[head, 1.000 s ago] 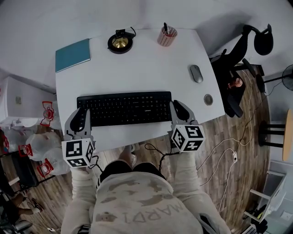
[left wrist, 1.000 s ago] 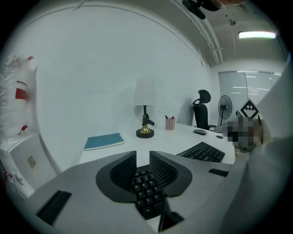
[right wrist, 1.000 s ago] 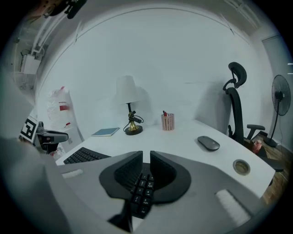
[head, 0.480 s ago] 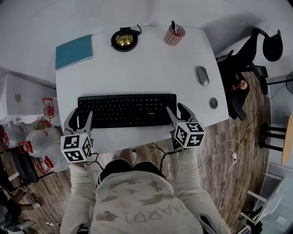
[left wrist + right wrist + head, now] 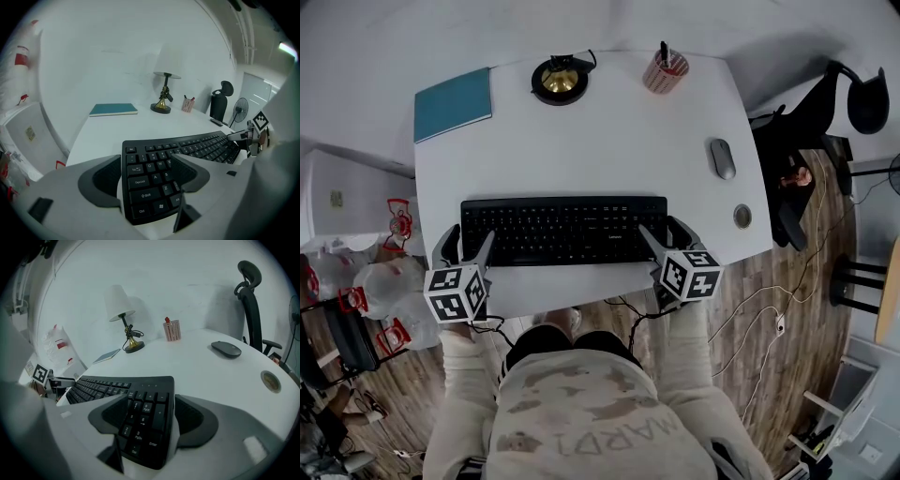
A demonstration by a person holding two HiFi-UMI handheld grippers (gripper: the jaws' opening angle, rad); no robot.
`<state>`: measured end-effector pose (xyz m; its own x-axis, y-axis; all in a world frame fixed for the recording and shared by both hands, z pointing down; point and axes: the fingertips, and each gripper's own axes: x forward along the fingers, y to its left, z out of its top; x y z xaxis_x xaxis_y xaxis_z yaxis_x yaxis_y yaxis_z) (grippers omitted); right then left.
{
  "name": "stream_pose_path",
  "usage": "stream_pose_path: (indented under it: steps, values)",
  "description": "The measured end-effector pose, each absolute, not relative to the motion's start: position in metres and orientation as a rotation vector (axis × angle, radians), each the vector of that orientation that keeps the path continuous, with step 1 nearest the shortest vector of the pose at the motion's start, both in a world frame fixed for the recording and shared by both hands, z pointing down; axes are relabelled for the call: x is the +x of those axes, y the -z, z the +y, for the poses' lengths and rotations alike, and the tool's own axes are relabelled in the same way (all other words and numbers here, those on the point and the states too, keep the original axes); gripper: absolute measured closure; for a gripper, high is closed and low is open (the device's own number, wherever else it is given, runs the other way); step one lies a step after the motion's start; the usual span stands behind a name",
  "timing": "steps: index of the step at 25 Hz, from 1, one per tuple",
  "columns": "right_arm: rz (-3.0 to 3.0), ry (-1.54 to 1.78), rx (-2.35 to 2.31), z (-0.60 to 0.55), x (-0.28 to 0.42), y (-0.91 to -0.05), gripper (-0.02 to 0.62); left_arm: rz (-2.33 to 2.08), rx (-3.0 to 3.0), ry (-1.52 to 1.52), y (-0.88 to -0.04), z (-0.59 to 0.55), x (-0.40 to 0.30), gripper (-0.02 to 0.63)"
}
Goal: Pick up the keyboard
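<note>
From above, the left claw (image 5: 467, 242) and right claw (image 5: 664, 236), whose jaws had just been opening with one end of the keyboard (image 5: 562, 230) between each pair, covered its two near corners and the desk (image 5: 581, 141) edge beneath. In each claw's own view, one jaw blocked several keys. The key legends were too small to read from overhead. I couldn't tell what stood in the pen cup (image 5: 665, 71), nor what the small round disc (image 5: 742, 217) was.

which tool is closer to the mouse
Right. The right tool sits at the right end of the keyboard, with the mouse just beyond it. The left tool is at the far left end. Both tools' jaws have just been opening, each with a keyboard end between them.
</note>
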<state>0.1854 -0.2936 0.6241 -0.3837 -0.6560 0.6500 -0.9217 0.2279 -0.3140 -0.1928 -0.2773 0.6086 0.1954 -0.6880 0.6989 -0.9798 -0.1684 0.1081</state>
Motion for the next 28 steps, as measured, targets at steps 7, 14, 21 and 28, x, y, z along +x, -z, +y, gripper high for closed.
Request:
stream_pose_path:
  steps: [7,14,21,28]
  values:
    - [-2.127,-1.009,1.447,-0.294,0.186,-0.631,0.272,-1.527,1.869,-0.653,-0.622,-0.279,-0.2,0.264]
    - [-2.137,-1.015,1.44,-0.295,0.186,-0.633,0.27,-1.473,1.826,-0.54,-0.63,-0.279,-0.2,0.256]
    - [-2.125,-1.033,1.45,-0.294,0.186,-0.632,0.272,-1.467,1.826,-0.545,-0.629,-0.278,-0.198,0.267]
    - [-2.094,-1.012,1.499,-0.293,0.186,-0.631,0.275,-1.466,1.814,-0.559,-0.628,-0.276,-0.199,0.272]
